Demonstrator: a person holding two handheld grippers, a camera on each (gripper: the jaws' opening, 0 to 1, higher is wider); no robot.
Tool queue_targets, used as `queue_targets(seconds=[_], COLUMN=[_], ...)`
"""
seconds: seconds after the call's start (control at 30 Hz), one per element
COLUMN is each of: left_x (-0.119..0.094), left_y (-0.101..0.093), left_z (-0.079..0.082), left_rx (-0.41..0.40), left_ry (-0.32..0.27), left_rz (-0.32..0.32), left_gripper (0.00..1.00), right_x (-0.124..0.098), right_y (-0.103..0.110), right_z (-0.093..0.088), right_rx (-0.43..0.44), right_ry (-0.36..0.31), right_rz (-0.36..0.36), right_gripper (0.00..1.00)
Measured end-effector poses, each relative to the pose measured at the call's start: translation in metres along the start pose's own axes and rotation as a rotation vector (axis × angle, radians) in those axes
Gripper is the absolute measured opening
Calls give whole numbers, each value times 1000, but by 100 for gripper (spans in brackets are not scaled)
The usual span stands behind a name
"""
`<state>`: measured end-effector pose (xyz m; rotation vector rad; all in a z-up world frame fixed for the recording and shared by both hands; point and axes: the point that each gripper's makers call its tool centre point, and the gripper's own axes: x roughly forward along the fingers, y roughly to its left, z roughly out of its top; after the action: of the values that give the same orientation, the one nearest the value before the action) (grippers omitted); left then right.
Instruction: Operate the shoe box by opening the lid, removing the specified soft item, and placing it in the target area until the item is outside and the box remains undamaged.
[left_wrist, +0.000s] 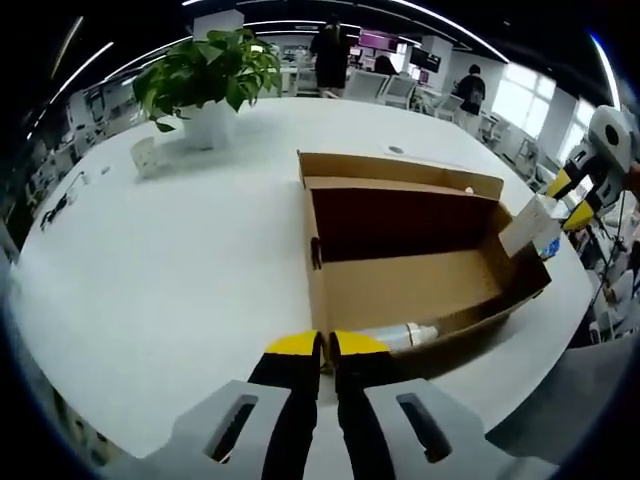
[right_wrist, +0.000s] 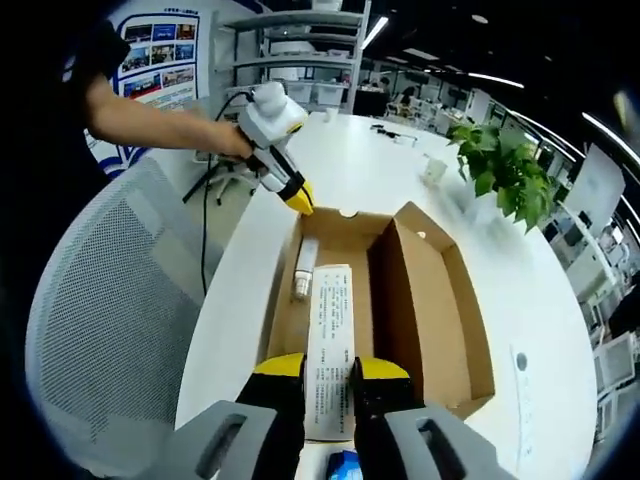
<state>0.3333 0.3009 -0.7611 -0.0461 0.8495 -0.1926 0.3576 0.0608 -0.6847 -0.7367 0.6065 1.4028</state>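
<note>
An open brown cardboard shoe box (left_wrist: 400, 290) lies on the white table (left_wrist: 180, 270), its lid standing upright along one long side (right_wrist: 400, 300). A white tube (left_wrist: 400, 335) lies on the box floor against one wall (right_wrist: 303, 265). My left gripper (left_wrist: 326, 345) is shut with nothing in it, tips just above the box's near rim; a person's hand holds it over the box's far end (right_wrist: 300, 198). My right gripper (right_wrist: 330, 368) is shut on a white printed sheet (right_wrist: 330, 320) that reaches into the box. That sheet (left_wrist: 528, 225) stands at the box's end beside the right gripper (left_wrist: 570, 198).
A potted green plant (left_wrist: 205, 70) and a small white cup (left_wrist: 145, 157) stand farther along the table. A grey mesh chair (right_wrist: 110, 330) sits by the table edge beside the box. A small blue object (right_wrist: 345, 465) lies below my right jaws. People stand in the office behind.
</note>
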Motion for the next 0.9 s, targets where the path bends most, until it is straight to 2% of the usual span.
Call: queue_targets(seconds=[0.9], left_x=[0], left_y=[-1], left_z=[-1], left_rx=[-3], left_ry=[11], left_rz=[1], left_gripper=[1], right_x=[-44], right_y=[-21], right_z=[-23], right_rx=[-26], right_ry=[17], right_rz=[-40], right_gripper=[13])
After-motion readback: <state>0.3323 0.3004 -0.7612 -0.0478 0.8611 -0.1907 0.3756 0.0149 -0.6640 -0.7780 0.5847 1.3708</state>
